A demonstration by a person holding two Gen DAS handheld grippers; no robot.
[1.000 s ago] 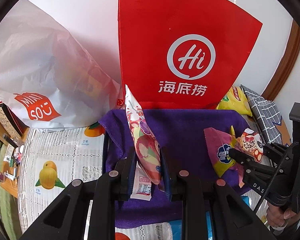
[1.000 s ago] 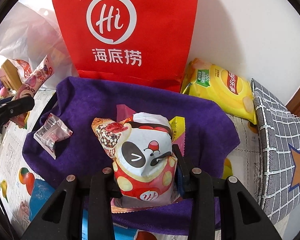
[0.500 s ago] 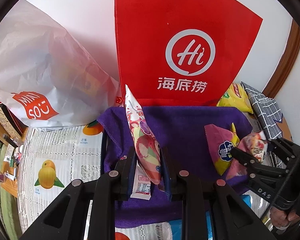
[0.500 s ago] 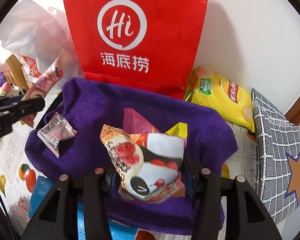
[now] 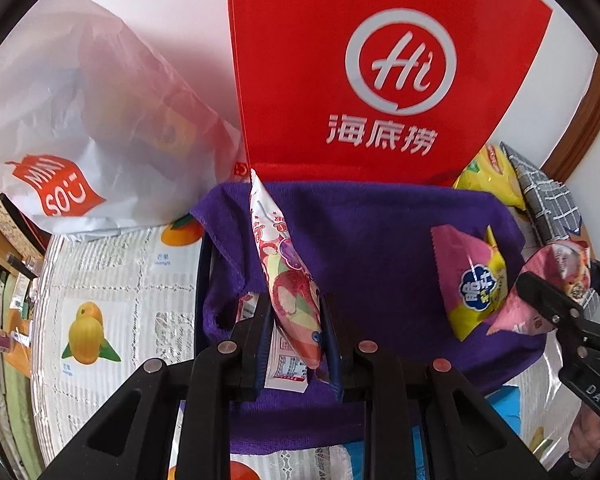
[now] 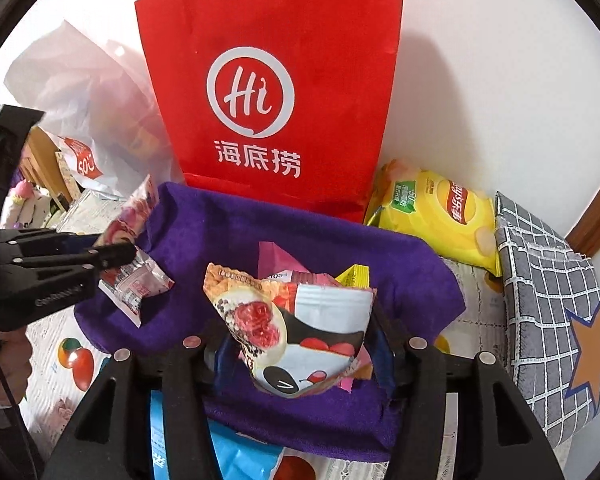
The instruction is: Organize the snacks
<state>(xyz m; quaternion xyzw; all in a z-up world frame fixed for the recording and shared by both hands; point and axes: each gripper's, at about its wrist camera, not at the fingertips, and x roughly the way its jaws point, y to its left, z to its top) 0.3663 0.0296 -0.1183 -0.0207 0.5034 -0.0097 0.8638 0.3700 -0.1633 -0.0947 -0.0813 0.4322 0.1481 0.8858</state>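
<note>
Purple cloth [image 6: 228,236] carries the snacks: a panda packet [image 6: 312,344] lies on a pink-and-yellow pack [image 5: 474,280], between the right gripper [image 6: 296,354] whose jaws have just been opening and no longer press it. The left gripper [image 5: 296,344] is clamped tight on a lychee sachet [image 5: 284,280], upright above a small white wrapper [image 6: 136,284]. Behind stands a red bag [image 6: 276,80], with yellow crisps [image 6: 440,216] beside it.

purple towel [image 6: 228,232]: fuzzy matt cloth. Red bag [image 6: 284,32]: matt paper. Chip bag [image 6: 440,216], panda snack pack [image 6: 320,344]: glossy plastic film. White bag [image 5: 80,112]: thin crinkled plastic.
</note>
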